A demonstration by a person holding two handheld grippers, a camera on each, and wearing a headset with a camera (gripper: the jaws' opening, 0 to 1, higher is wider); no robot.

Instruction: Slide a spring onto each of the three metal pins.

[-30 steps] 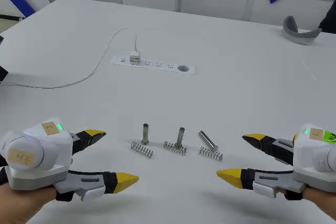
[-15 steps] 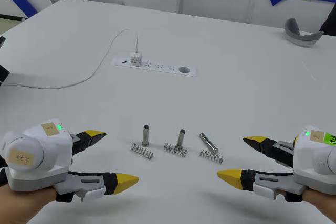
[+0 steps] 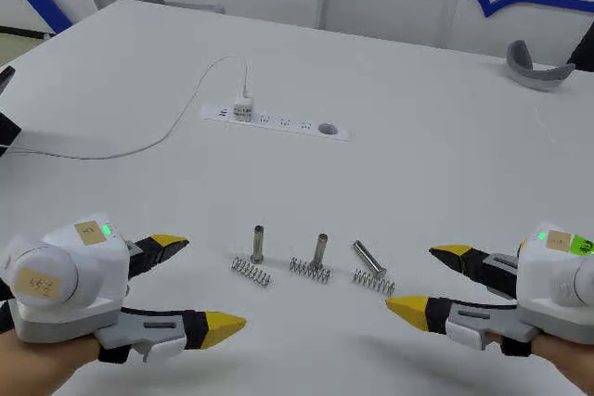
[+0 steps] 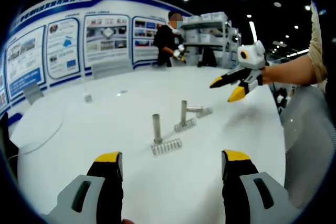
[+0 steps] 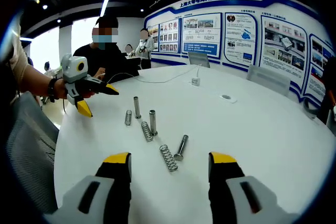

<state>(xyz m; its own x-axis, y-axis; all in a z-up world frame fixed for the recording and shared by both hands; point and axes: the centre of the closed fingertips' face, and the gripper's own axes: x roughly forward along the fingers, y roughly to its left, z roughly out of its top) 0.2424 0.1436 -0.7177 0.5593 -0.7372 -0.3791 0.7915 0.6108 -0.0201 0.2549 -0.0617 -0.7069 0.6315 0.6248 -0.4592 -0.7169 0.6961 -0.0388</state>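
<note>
Nothing threaded yet: all three springs [image 3: 309,270] lie loose, one beside each of the pins [image 3: 320,249] (two upright, one lying flat). The row sits between the left gripper [image 3: 204,282] and the right gripper [image 3: 419,277]. Both are spread wide and empty.

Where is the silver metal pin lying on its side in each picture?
Head view: the silver metal pin lying on its side is rightmost of three pins, low centre.
Left gripper view: the farthest pin, just right of centre.
Right gripper view: the nearest pin, near the centre.
Shared landmark: the upright middle pin stands beside it.
</note>
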